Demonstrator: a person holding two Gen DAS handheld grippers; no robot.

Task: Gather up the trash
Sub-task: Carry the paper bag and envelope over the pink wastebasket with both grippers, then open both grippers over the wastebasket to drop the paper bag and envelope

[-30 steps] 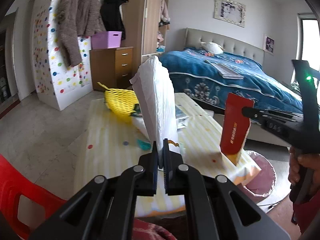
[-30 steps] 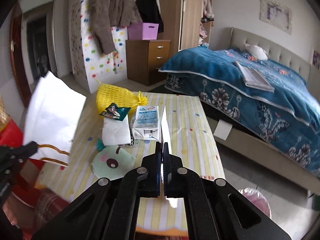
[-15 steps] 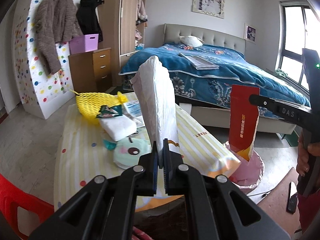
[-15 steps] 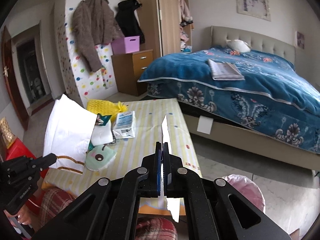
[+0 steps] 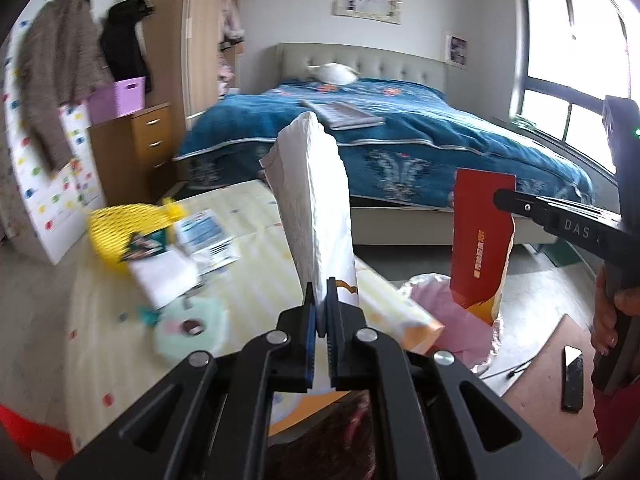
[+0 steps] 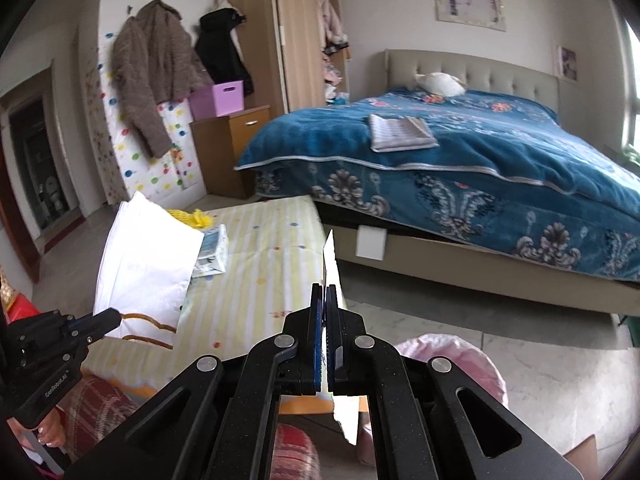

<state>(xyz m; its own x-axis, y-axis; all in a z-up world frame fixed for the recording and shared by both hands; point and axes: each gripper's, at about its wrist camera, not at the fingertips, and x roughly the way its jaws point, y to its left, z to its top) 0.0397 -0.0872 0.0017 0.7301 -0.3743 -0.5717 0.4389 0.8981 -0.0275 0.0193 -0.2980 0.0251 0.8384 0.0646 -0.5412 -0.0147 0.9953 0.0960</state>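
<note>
Left wrist view: left gripper [image 5: 320, 300] has its fingers [image 5: 308, 312] clamped on a white paper bag [image 5: 316, 216], bag standing upright above the tips, orange trim near the bottom edge. Right gripper [image 5: 500, 200] comes in from the right side, fingers closed on a red paper packet [image 5: 480, 240] that hangs down flat, lower end torn and orange. Packet hangs over a pink-lined trash bin [image 5: 460, 316] on the floor just beside the counter [image 5: 248, 276] corner; can't tell if the packet tip touches the liner. Counter has a yellow striped dotted cloth. On it, blurry: yellow mesh bag [image 5: 120, 228], white foam block [image 5: 164, 280], blue-white leaflet pack [image 5: 208, 236], round pale green thing [image 5: 188, 332]. Black phone [image 5: 572, 376] lies on the floor at right. Bed [image 5: 400, 140] with blue cover behind.

Right wrist view: right gripper [image 6: 325, 300] fingers [image 6: 318, 320] pinched shut on the packet [image 6: 332, 268], seen edge-on as a thin white sliver sticking up and down past the tips. Left gripper [image 6: 108, 318] at lower left holds the white bag [image 6: 148, 264] over the counter [image 6: 272, 264] near edge. Bin [image 6: 452, 356] shows below the right gripper, pink liner, on the floor next to the counter. Yellow mesh [image 6: 192, 216] and leaflet pack [image 6: 212, 252] partly hidden behind the white bag. Bed [image 6: 480, 152] at right, drawer unit [image 6: 224, 152] with a purple box [image 6: 218, 98] behind the counter.
</note>
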